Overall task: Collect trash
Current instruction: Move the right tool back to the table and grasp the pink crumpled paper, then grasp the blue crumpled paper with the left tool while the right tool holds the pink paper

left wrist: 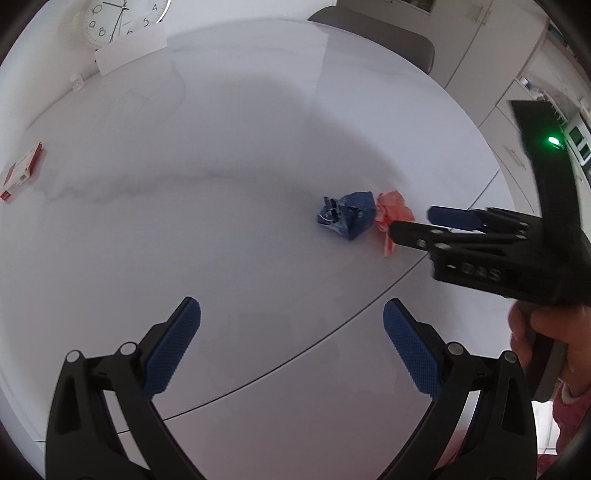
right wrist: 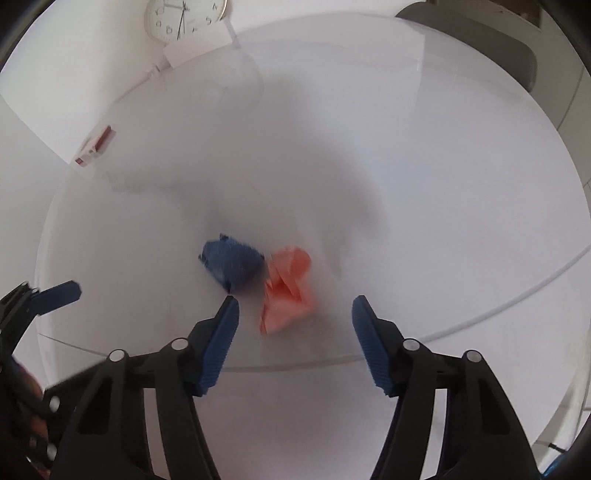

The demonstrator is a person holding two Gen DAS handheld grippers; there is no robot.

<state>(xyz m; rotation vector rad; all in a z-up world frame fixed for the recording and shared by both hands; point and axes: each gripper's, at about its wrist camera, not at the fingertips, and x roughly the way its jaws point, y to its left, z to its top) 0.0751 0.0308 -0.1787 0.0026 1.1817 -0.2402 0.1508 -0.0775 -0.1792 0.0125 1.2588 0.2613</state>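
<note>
On the tabletop, the right hand-held gripper, jaws apart and empty, nears a pink paper wad, probably light, soft and best pinched across its middle.

wall clock dial shows numerals 4, 5, 8, 9, 10.

White table spreading under everything, clock leaning at its far edge, red-and-white box lying at left, grey chair standing behind.
</note>
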